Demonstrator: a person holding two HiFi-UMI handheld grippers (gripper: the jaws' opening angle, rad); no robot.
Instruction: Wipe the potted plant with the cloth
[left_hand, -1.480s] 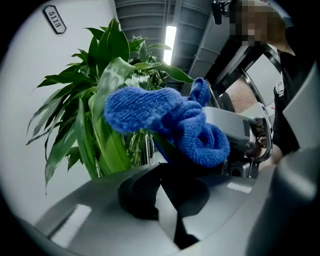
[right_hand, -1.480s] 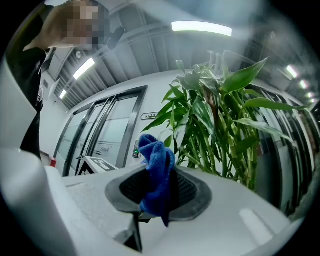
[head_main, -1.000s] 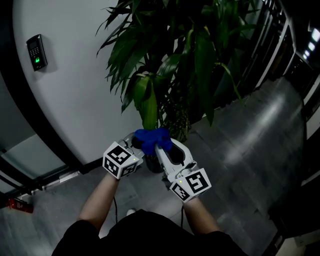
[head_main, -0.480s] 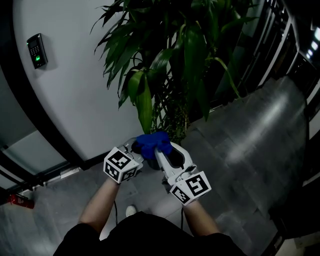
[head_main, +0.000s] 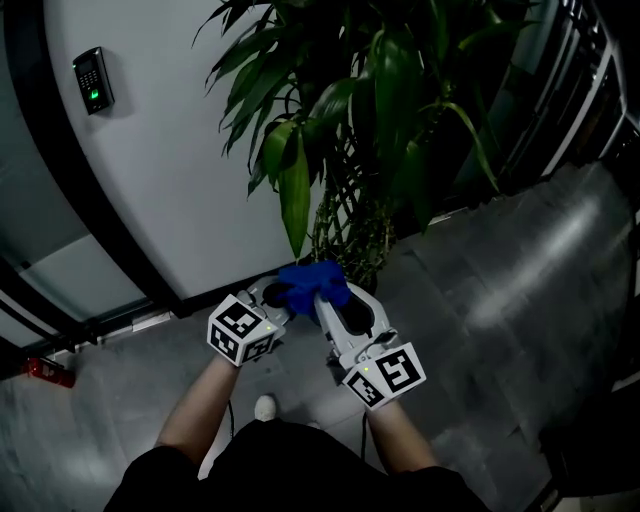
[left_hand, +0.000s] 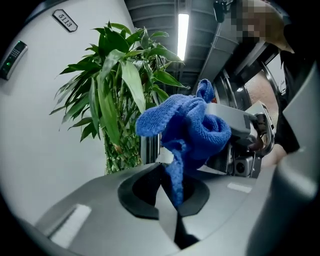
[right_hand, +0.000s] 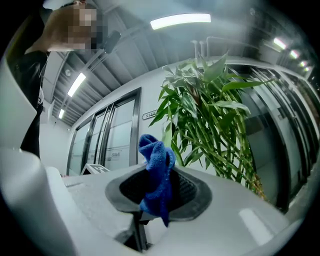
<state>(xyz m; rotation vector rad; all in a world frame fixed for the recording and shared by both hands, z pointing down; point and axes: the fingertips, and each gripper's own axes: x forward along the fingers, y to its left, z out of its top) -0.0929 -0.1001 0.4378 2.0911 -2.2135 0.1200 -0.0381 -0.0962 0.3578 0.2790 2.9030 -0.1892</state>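
Observation:
The potted plant (head_main: 370, 120) rises ahead of me beside the white wall, its long green leaves hanging down. One drooping leaf (head_main: 294, 200) ends a little above the blue cloth (head_main: 312, 283). Both grippers meet at the cloth: my left gripper (head_main: 282, 294) is shut on a strip of it (left_hand: 176, 180), and my right gripper (head_main: 322, 297) is shut on another fold (right_hand: 157, 172). In the left gripper view the cloth bunches up between the jaws and the right gripper's body (left_hand: 240, 135). The plant's stalks (right_hand: 235, 145) stand just beyond the right jaws. The pot is hidden behind the cloth and grippers.
A curved white wall (head_main: 170, 150) with a keypad (head_main: 92, 80) stands left of the plant. Dark glazed framing (head_main: 580, 90) runs along the right. The floor (head_main: 500, 300) is glossy grey tile. A red object (head_main: 45, 372) lies at the left edge, and a shoe (head_main: 265, 407) shows below.
The cloth sat right under the drooping leaf's tip a second ago; now a gap shows between them. Both grippers stay shut on the cloth, slightly lower in the view.

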